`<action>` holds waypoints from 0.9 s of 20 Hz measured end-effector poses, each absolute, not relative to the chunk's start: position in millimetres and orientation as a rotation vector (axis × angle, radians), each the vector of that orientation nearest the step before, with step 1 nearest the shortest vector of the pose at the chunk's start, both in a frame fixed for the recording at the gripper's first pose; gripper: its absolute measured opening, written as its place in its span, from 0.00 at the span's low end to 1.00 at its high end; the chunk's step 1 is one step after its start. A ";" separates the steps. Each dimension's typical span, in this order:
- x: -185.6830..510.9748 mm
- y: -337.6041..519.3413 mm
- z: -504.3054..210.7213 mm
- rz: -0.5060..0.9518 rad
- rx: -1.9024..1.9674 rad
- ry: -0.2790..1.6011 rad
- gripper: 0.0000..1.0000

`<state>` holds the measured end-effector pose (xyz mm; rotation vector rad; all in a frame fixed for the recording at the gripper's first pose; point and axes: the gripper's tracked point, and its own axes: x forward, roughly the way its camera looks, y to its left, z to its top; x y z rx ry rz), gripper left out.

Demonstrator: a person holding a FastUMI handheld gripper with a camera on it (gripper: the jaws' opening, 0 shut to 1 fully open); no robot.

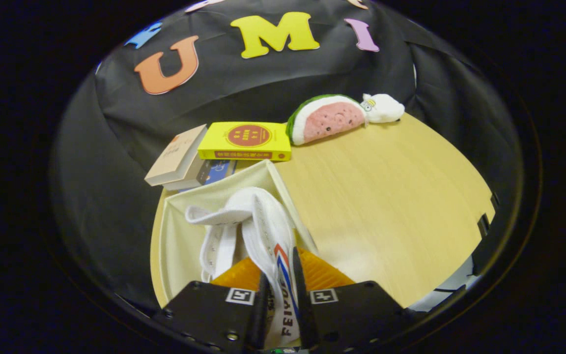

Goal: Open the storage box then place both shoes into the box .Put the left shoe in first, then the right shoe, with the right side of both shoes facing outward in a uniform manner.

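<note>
My gripper (279, 287) is shut on the side wall of a white canvas shoe (263, 221), which has a red and blue stripe. Both fingers press on that wall, one on each face. The shoe hangs over the open cream storage box (180, 236), with its laced front reaching forward into the box. The box's right wall (288, 201) runs just beside the shoe. The shoe and my fingers hide most of the box floor, so I cannot tell whether another shoe lies inside.
Behind the box lie a yellow book (246, 140) and a tilted stack of books (180, 160). A watermelon-slice plush (325, 118) and a small white plush (381, 108) sit at the back of the wooden table (391, 196). Black cloth walls surround the table.
</note>
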<state>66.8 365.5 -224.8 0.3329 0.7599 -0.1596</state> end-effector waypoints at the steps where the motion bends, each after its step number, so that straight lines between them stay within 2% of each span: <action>1: 64.6 367.1 -221.9 -0.140 0.311 0.747 0.31; 5: 54.1 371.8 -208.5 -0.067 0.232 0.711 0.83; 6: 50.1 370.0 -202.6 -0.051 0.221 0.698 0.84; 8: 44.3 360.7 -185.9 -0.027 0.198 0.653 0.94; 10: 39.5 345.2 -161.8 -0.014 0.161 0.590 0.96; 18: 13.9 247.8 -52.1 -0.056 0.102 0.321 0.96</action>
